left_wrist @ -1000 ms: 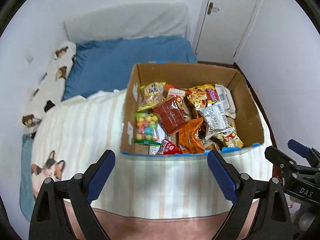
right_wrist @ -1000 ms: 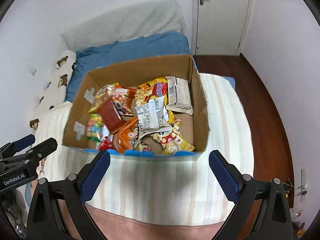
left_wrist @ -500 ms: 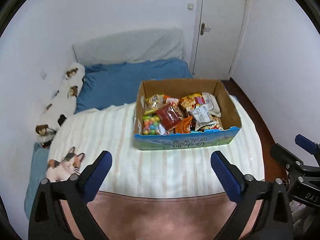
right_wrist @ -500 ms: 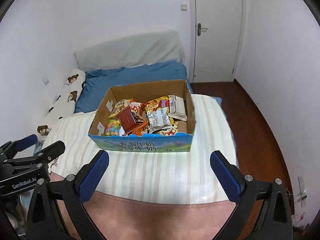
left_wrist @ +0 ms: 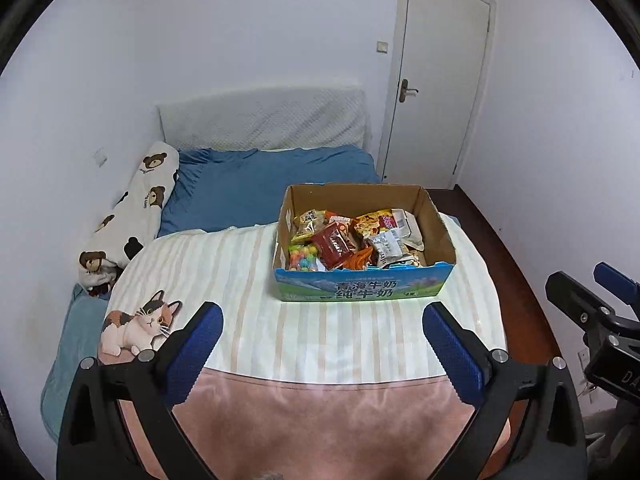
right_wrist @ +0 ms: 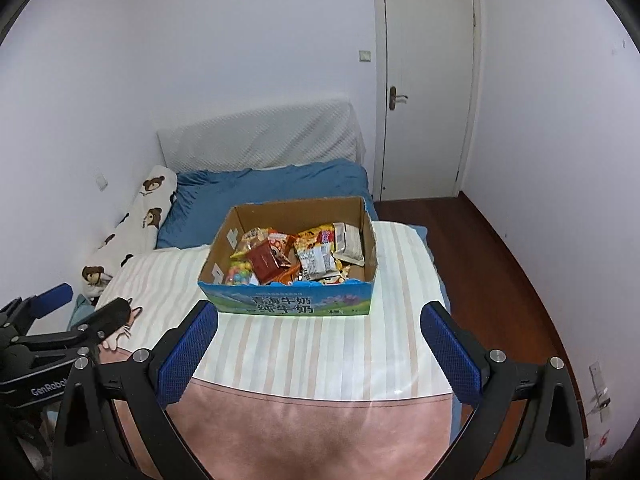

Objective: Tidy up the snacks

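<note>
A cardboard box [left_wrist: 362,291] [right_wrist: 292,305] with a blue printed front stands on the striped bed cover. It is filled with several snack packets [left_wrist: 352,240] [right_wrist: 296,258]: a dark red pouch, orange and yellow bags, a bag of coloured candy balls, white wrappers. My left gripper [left_wrist: 322,324] hangs well in front of the box, jaws wide open, nothing between them. My right gripper [right_wrist: 318,322] is likewise open and empty, back from the box's front. Each gripper shows at the edge of the other's view.
The bed carries a striped cover [left_wrist: 224,280] with a cat print [left_wrist: 136,324], a pink blanket edge [left_wrist: 320,420], a blue sheet [left_wrist: 260,184] and a bear-print pillow [left_wrist: 136,208]. A white door [left_wrist: 436,88] stands at the back right; wooden floor [right_wrist: 500,264] runs along the right side.
Both grippers have drawn back and up from the box, which now looks smaller and farther. The box front and more of the room have come into sight. Jaws stay open and empty.
</note>
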`<state>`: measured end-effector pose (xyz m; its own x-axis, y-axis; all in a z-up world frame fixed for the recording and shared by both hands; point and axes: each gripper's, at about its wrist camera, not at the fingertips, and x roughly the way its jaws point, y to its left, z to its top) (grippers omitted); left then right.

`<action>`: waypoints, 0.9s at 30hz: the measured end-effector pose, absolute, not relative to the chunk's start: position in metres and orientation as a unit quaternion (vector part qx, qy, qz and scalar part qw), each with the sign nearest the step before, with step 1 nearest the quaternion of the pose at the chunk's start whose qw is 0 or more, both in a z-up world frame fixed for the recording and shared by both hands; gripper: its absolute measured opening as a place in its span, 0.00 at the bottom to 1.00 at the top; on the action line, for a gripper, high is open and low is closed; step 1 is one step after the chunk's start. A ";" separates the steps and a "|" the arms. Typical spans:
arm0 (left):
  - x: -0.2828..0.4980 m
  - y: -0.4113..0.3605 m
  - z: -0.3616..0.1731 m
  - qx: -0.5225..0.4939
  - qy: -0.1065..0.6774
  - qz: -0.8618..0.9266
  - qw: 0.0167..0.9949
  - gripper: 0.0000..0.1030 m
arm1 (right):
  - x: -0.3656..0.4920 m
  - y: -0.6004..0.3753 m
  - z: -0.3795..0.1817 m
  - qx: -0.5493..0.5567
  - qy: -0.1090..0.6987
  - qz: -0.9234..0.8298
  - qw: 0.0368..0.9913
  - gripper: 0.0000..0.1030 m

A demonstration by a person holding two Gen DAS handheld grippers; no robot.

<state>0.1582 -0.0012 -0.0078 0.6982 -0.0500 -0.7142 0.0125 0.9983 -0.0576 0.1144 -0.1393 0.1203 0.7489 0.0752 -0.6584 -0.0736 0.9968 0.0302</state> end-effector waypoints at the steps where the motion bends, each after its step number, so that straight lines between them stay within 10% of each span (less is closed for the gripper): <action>1: 0.156 -0.001 -0.007 -0.024 0.387 -0.018 0.922 1.00 | 0.112 -0.138 0.123 0.000 0.350 0.041 0.936 1.00; 27: 0.212 -0.011 -0.033 -0.008 0.404 0.009 0.915 1.00 | 0.161 -0.141 0.099 0.002 0.355 0.009 0.935 1.00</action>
<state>0.2117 -0.0112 -0.0333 0.6729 0.0100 -0.7397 -0.0223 0.9997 -0.0067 0.1608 -0.1409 0.0990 0.7480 0.0183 -0.6634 -0.0153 0.9998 0.0103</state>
